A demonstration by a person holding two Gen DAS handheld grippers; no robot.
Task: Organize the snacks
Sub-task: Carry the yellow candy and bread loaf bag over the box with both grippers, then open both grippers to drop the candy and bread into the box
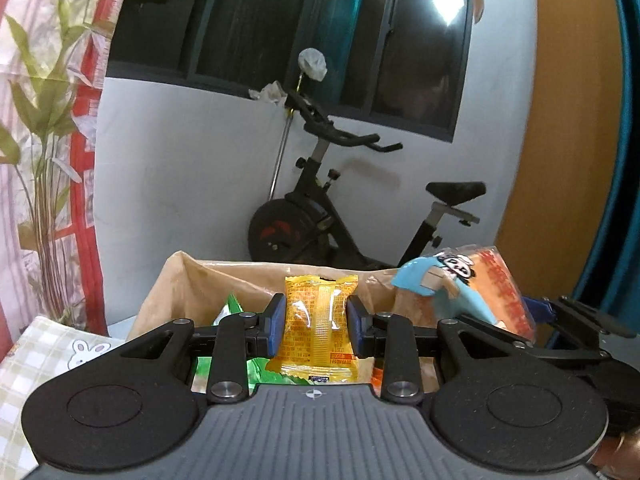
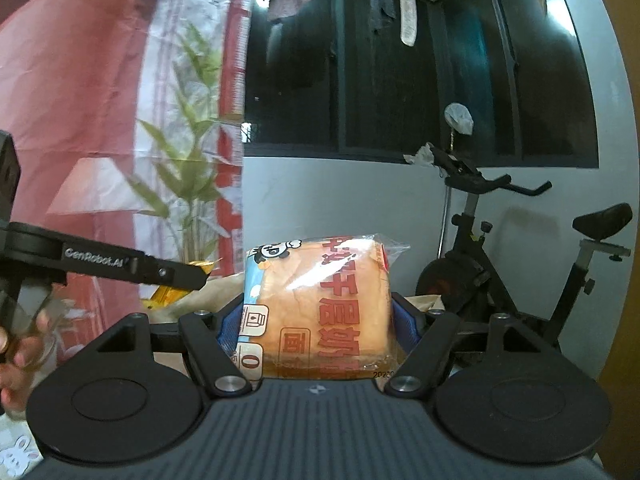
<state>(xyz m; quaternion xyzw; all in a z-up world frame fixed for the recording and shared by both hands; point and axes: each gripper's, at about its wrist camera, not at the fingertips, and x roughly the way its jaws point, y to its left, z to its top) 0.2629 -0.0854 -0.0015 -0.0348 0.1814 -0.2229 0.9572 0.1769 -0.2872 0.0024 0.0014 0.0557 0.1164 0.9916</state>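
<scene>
Holding two snacks up, I am partway through. My left gripper [image 1: 316,326] pinches a yellow pack [image 1: 318,328] tight between its fingers. Just past those fingers sits the paper bag [image 1: 188,284], with a green pack [image 1: 230,308] already in it. My right gripper [image 2: 318,326] squeezes a bread pack [image 2: 320,308] between its fingers. Both snacks still need a spot.

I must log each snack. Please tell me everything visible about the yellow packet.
The yellow packet is a small, glossy plastic pillow wrapper with red print, a clear middle strip and crimped ends. It stands upright, lifted above the brown paper bag. The left gripper is shut on it, blue pads pressing its two sides. Nothing else visibly touches it.
</scene>
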